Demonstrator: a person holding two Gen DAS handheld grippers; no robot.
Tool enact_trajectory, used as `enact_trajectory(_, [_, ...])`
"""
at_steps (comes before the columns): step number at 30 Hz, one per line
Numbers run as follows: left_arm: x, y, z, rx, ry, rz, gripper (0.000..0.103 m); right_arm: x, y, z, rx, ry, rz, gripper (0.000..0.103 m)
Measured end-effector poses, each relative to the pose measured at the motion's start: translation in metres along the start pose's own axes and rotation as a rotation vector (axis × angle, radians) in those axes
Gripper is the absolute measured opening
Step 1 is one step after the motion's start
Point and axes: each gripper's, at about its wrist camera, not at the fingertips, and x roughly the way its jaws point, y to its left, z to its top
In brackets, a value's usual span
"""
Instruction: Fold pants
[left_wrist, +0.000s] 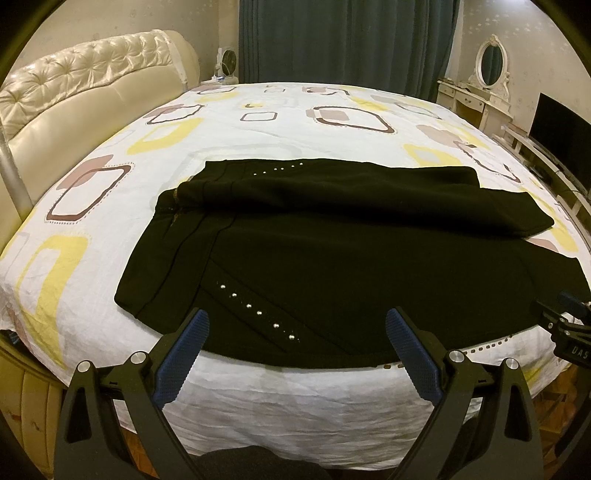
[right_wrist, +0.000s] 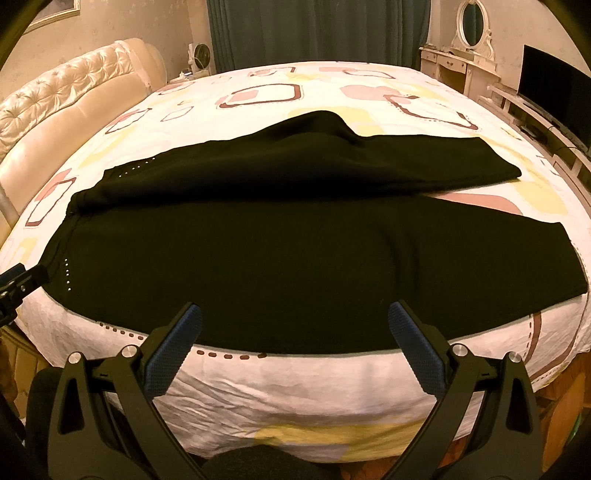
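Note:
Black pants (left_wrist: 332, 258) with rows of small silver studs lie spread flat across the near half of the bed, waist to the left, two legs running right. They also show in the right wrist view (right_wrist: 295, 258). My left gripper (left_wrist: 297, 321) is open and empty, hovering over the pants' near hem by the waist end. My right gripper (right_wrist: 295, 317) is open and empty over the near edge of the near leg. The right gripper's tip shows at the right edge of the left wrist view (left_wrist: 565, 321); the left gripper's tip shows at the left edge of the right wrist view (right_wrist: 14, 284).
The bed has a white sheet (left_wrist: 258, 122) with yellow and brown squares. A tufted cream headboard (left_wrist: 85, 85) stands at the left. A dark curtain (left_wrist: 347, 37) hangs behind; a white dresser with oval mirror (left_wrist: 487, 74) and a dark screen (left_wrist: 557, 144) stand at the right.

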Motion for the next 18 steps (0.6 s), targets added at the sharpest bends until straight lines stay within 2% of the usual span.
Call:
enact_trajectory(4, [-0.005,0.004,0.010,0.017,-0.013,-0.026,0.096,-0.002,0.000,0.006,-0.032,0.010,0.055,0.101])
enact_trajectory(8, [-0.004,0.032,0.035,0.002,0.009,-0.141,0.096,-0.005,0.003,0.027,-0.102,-0.004,0.183,0.101])
enact_trajectory(9, [0.000,0.048,0.044,-0.005,0.023,-0.195,0.096,-0.005,0.002,0.035,-0.115,-0.006,0.213,0.101])
enact_trajectory(11, [0.010,0.069,0.057,-0.006,0.051,-0.272,0.096,-0.003,0.001,0.057,-0.141,-0.016,0.289,0.101])
enact_trajectory(13, [0.028,0.095,0.078,-0.001,0.082,-0.301,0.096,0.005,0.000,0.092,-0.177,-0.029,0.343,0.101])
enact_trajectory(15, [0.047,0.116,0.100,0.021,0.081,-0.295,0.096,0.019,0.002,0.124,-0.219,-0.033,0.363,0.101])
enact_trajectory(18, [0.098,0.150,0.142,0.050,0.113,-0.274,0.096,0.053,0.007,0.169,-0.283,0.008,0.360,0.101])
